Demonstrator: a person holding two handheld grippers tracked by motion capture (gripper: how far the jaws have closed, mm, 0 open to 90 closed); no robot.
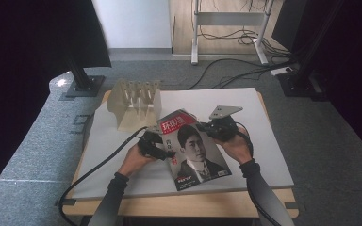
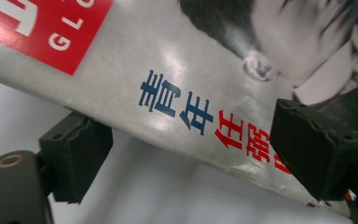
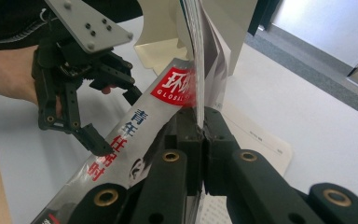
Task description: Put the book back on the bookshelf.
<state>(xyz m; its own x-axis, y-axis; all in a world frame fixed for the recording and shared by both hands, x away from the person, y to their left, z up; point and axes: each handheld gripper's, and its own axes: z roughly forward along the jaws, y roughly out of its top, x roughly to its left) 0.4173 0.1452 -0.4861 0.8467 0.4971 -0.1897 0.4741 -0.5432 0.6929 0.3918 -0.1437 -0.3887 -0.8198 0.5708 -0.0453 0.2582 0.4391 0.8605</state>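
Note:
A glossy magazine (image 1: 194, 151) with a red title block and a portrait on its cover is held tilted above the white table top (image 1: 264, 141). My right gripper (image 3: 200, 135) is shut on its right edge, and loose pages fan up above the jaws. My left gripper (image 2: 196, 140) straddles the spine edge of the magazine (image 2: 168, 70). Its jaws stand wide, one under the cover and one over it, and neither pad presses. The high view shows the left gripper (image 1: 162, 151) at the magazine's left edge and the right gripper (image 1: 211, 128) at its upper right.
A beige slotted rack (image 1: 134, 101) stands at the table's back left, just beyond the magazine. A white printed sheet (image 3: 261, 140) lies flat on the table under the magazine. Black cables trail off the left front edge. Dark stands and floor cables surround the table.

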